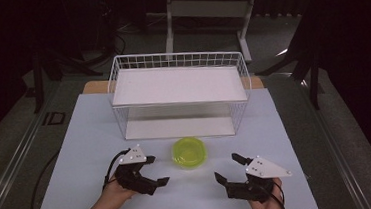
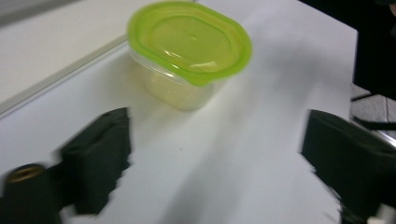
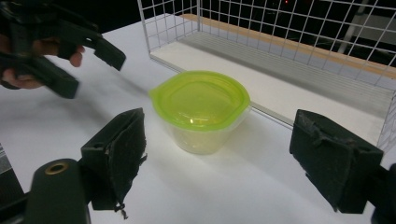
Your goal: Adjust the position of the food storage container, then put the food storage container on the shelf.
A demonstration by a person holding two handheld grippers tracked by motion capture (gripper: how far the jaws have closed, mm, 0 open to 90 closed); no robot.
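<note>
Dim floor and dark stands surround your desk [image 1: 76,138], where a white wire basket rack [image 1: 180,92] stands at the back. Just in front of it, apart from both tools, sits the small clear container with its lime-green lid [image 1: 189,152] pressed on. Your left hand-held gripper [image 1: 151,175] has its jaws spread wide with nothing between them, angled toward the container from the left; your right hand-held gripper [image 1: 228,169] mirrors it, also wide and empty, low over the desk. To take the container well, come in level, centre the tub between the pads below the lid's rim, and close gently, since the thin walls probably flex.
</note>
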